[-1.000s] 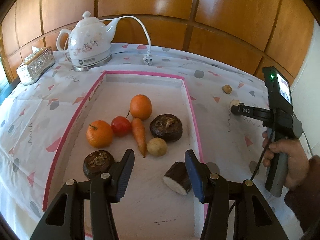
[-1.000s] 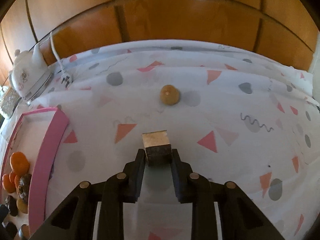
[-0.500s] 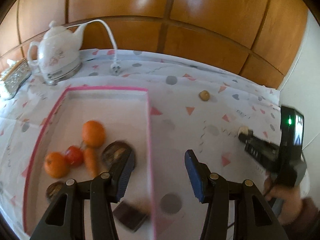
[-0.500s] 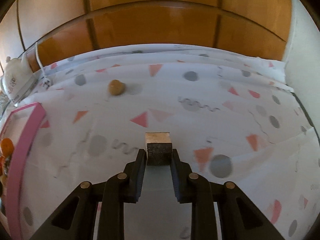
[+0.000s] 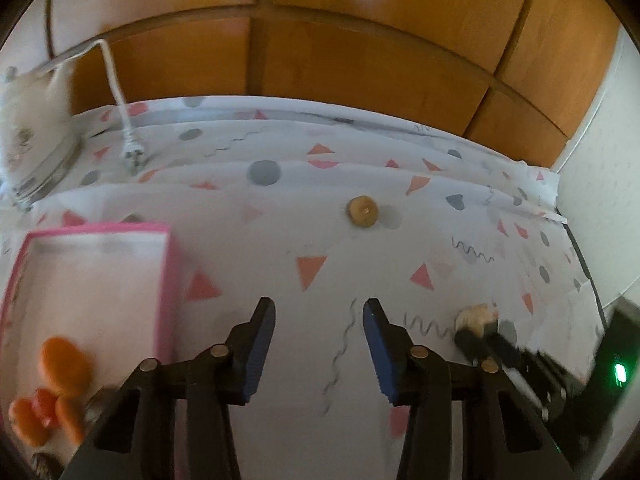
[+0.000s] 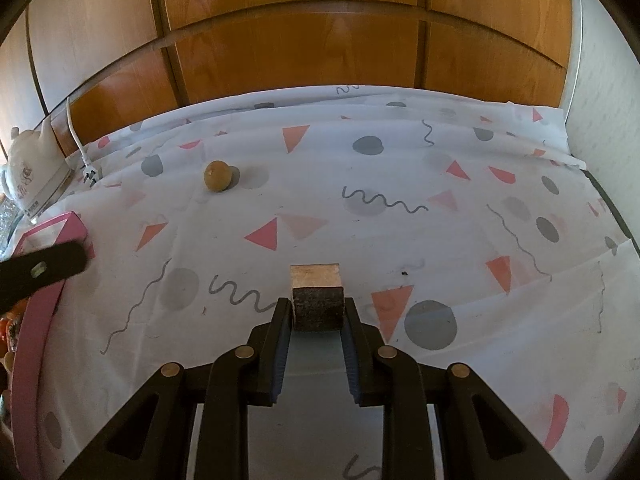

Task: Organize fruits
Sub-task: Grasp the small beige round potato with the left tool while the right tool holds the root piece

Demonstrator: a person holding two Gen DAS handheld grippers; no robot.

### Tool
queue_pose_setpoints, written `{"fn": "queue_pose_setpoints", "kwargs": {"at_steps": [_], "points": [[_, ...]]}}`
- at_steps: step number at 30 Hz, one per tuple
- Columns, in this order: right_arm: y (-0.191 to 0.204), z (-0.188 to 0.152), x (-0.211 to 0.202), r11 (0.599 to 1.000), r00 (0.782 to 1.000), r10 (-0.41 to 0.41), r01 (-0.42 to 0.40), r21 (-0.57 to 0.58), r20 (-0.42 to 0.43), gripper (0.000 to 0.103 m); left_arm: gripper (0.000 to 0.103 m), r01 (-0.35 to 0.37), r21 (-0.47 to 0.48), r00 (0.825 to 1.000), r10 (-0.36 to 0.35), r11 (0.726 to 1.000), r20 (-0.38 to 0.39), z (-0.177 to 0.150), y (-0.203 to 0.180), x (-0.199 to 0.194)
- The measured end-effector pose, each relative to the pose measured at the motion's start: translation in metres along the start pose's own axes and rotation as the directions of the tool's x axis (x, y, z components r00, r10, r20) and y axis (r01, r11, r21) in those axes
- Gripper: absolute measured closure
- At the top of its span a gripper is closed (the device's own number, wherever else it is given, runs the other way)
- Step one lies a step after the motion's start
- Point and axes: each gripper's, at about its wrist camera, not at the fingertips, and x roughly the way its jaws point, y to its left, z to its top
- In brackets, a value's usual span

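Note:
My right gripper (image 6: 316, 312) is shut on a brown cut chunk with a pale top face (image 6: 317, 294), held over the patterned tablecloth (image 6: 400, 240). My left gripper (image 5: 319, 326) hangs over bare cloth with nothing between its fingers, and its jaws are closing. A small round tan fruit (image 5: 362, 211) lies on the cloth beyond it, also seen from the right wrist as the tan fruit (image 6: 218, 176). The pink-rimmed tray (image 5: 166, 264) at the left holds oranges (image 5: 66, 364) and a red tomato (image 5: 42, 408). The right gripper (image 5: 480, 330) with its chunk shows at the right of the left wrist view.
A white kettle (image 5: 28, 136) with its cord and plug (image 5: 132, 156) stands at the back left. Wooden panels (image 6: 300, 48) rise behind the table. A white wall (image 6: 608, 80) closes the right side. The left gripper's finger (image 6: 44, 270) reaches in over the tray rim (image 6: 36, 320).
My left gripper swung right, off the tray and over the bare cloth, and its jaws narrowed. The right gripper shifted right with the chunk, then held still.

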Motion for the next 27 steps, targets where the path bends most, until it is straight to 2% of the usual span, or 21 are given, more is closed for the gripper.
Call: {"fn": "queue_pose_setpoints", "kwargs": {"at_steps": [5,12,17,19,21,27], "points": [[0.0,-0.001,0.001,1.0,1.0,0.003,-0.003,-0.002,-0.002,0.079,0.06,0.01,0.002,1.0,-0.01,1.0,-0.029,0.023,-0.013,0.033],[0.0,-0.001,0.003,1.0,1.0,0.011,-0.011,0.002,-0.001,0.079,0.06,0.026,0.04,1.0,-0.026,0.999,-0.005,0.053,-0.034,0.058],[-0.002,0.0,0.003,1.0,1.0,0.022,-0.022,0.011,-0.001,0.079,0.061,0.013,0.053,0.999,-0.011,0.998,-0.042,0.065,-0.04,0.086],[-0.003,0.0,0.004,1.0,1.0,0.022,-0.022,0.011,0.0,0.078,0.077,-0.002,0.065,0.998,0.005,0.998,-0.056,0.064,-0.039,0.096],[-0.003,0.0,0.004,1.0,1.0,0.022,-0.022,0.011,0.0,0.078,0.077,-0.002,0.068,0.999,0.004,0.998,-0.035,0.062,-0.036,0.094],[0.002,0.0,0.006,1.0,1.0,-0.005,0.005,-0.013,-0.003,0.078,0.078,-0.021,0.027,0.999,0.022,0.999,-0.038,0.046,-0.016,0.073]]}}
